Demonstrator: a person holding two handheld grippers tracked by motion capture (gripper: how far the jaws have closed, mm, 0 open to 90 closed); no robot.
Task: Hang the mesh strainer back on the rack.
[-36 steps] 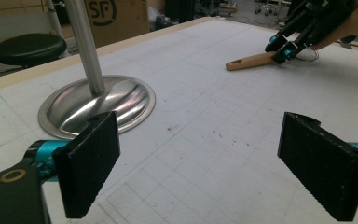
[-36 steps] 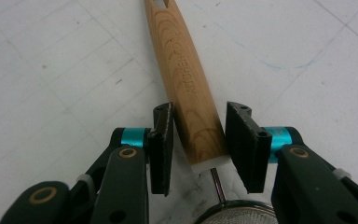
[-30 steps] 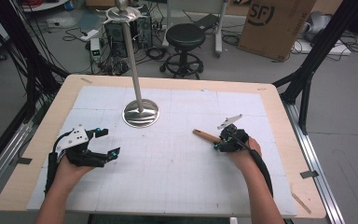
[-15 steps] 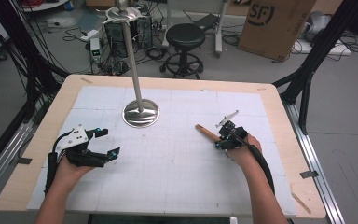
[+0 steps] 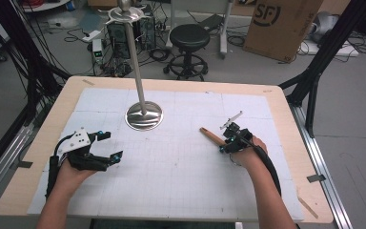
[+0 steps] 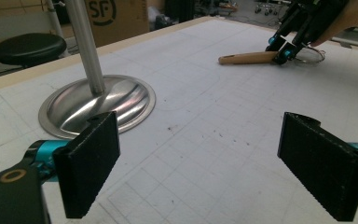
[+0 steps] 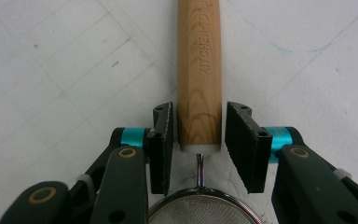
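While our right gripper (image 7: 199,135) straddles the strainer's wooden handle (image 7: 199,70) right of the stand (image 5: 144,115), jaws just reopened slightly, pads off it, nothing's lifted.

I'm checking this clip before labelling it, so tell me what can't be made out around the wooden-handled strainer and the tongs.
- Strainer mesh bowl: cut off by the bottom edge in the right gripper view; in the high view the right tongs and hand cover it.
- Handle tip: cut off by the top edge, same view.
- Whether the pads touch the handle: too close to tell.
- Stand top: cut off in the left gripper view.

Strainer (image 5: 213,137) on table (image 5: 181,191), right of stand (image 5: 144,116)
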